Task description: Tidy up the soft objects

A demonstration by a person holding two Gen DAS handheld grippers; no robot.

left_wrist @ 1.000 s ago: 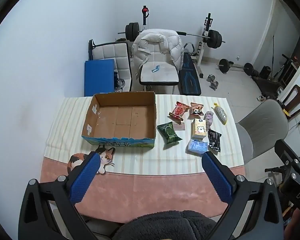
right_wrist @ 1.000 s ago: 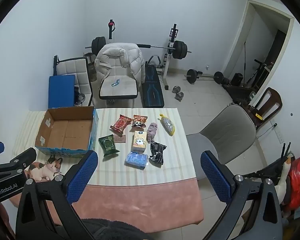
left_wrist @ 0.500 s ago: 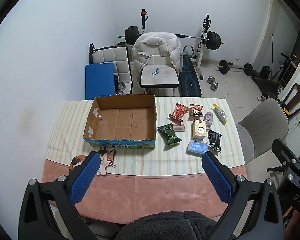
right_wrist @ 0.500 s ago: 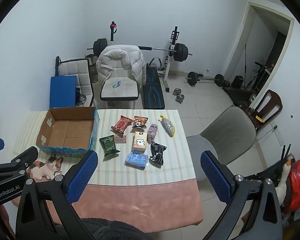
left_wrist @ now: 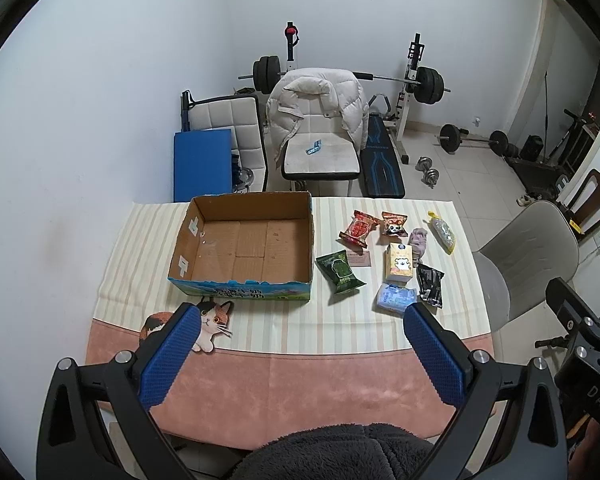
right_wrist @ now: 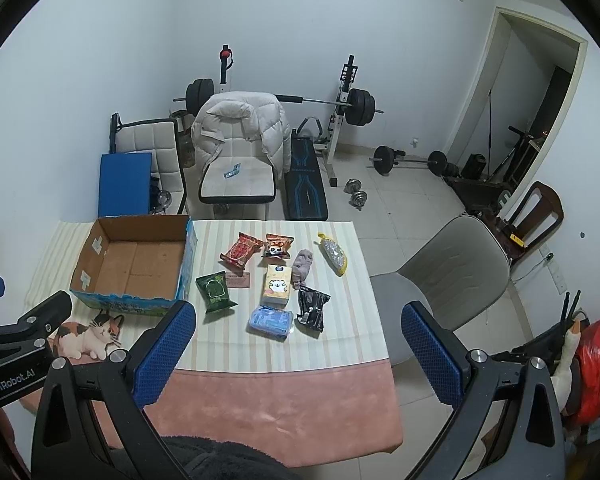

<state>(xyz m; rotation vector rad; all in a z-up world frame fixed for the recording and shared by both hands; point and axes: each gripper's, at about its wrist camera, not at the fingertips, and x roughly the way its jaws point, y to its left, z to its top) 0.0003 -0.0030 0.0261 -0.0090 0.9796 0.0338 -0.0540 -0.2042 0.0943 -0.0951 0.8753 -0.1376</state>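
An empty open cardboard box [left_wrist: 244,248] [right_wrist: 136,264] stands on the striped cloth at the table's left. Right of it lie several soft packs: a green pouch [left_wrist: 339,271] [right_wrist: 215,291], a red pack [left_wrist: 359,228], a panda snack pack [left_wrist: 394,224], a yellow carton [left_wrist: 399,263] [right_wrist: 277,285], a blue tissue pack [left_wrist: 395,298] [right_wrist: 271,322], a black pouch [left_wrist: 430,283] and a grey cloth [left_wrist: 419,240]. A flat cat toy [left_wrist: 204,322] [right_wrist: 88,334] lies before the box. My left gripper [left_wrist: 300,320] and right gripper [right_wrist: 300,320] are open, empty, high above the near edge.
A yellow-ended clear bag [left_wrist: 443,232] lies at the table's right edge. A grey chair [right_wrist: 448,276] stands right of the table. Behind it are a white chair with a jacket [left_wrist: 320,132], a blue mat [left_wrist: 202,164] and a weight bench with barbell [left_wrist: 380,160].
Both grippers have drawn back and up a little, so the table looks slightly smaller and farther. Nothing on the table has moved.
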